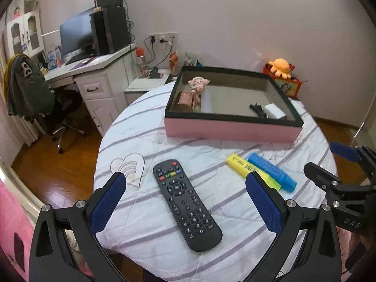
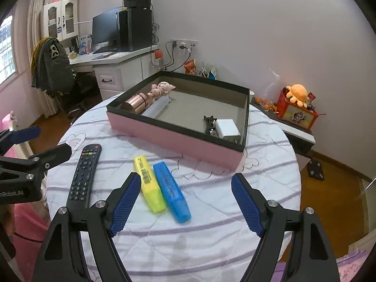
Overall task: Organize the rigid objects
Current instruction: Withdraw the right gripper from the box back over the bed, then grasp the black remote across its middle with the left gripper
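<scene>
A black remote lies on the round striped table, between the fingers of my open, empty left gripper. A yellow highlighter and a blue highlighter lie side by side to its right. In the right wrist view the yellow highlighter and blue highlighter lie just ahead of my open, empty right gripper, with the remote to the left. A pink box, also in the right wrist view, holds a pig figurine, a copper cylinder, a white tube, a black clip and a white charger.
The right gripper shows at the right edge of the left view; the left gripper shows at the left of the right view. A desk with a monitor and a chair stand at the left. A red box with an orange plush stands beside the table.
</scene>
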`<state>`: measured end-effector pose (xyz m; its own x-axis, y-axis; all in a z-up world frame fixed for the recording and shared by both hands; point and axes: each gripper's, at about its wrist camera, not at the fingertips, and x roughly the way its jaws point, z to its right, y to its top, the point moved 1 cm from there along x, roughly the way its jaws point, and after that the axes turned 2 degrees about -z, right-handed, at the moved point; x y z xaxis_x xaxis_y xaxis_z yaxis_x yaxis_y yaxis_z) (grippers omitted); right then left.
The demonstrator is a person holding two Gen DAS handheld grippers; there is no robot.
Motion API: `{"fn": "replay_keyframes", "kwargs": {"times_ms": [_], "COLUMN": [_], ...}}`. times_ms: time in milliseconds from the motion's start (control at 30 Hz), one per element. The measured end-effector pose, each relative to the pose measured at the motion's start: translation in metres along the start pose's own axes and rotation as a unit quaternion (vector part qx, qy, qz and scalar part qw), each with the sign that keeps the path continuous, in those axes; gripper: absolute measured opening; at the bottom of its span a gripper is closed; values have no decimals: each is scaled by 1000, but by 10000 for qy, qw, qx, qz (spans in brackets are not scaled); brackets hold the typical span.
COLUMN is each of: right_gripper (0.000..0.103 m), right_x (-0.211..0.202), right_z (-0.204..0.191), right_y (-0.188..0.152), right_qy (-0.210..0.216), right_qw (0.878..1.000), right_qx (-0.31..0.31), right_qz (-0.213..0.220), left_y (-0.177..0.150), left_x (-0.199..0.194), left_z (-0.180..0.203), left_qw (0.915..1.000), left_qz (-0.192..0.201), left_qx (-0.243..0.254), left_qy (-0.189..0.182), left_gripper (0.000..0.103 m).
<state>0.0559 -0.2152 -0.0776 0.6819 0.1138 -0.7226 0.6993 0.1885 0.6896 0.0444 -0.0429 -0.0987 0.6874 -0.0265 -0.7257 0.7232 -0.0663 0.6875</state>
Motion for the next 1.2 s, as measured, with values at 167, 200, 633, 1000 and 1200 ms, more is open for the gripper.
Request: {"fn": "replay_keyframes", "kwargs": {"times_ms": [167,200,633,1000,1200], "right_gripper": [81,81,81,81,81], "right_x": [9,10,38,49,53], "right_z": [8,9,8,12,13], "right_y": [-14,-16,-28,-22,-19], "right_qy": [67,77,254,201,159], "right_qw": [9998,9997,9985,9981,9978], "right_qx": [124,137,90,129,159], "right_qz": [-151,-173,-479,-571,-626], "left_y": [-15,-19,-42,-28,-20], "left_x": [23,28,89,90,93], "left_z": [7,7,-7,3,14], "left_qw": [9990,9986,9902,9938,9891], "left_qz": [-427,-508,-1308,-1024,-958], "left_qx": [-48,-47,-338,319,912], "left_qy": [78,115,351,-286,-641], "left_gripper": [103,103,103,59,51]}}
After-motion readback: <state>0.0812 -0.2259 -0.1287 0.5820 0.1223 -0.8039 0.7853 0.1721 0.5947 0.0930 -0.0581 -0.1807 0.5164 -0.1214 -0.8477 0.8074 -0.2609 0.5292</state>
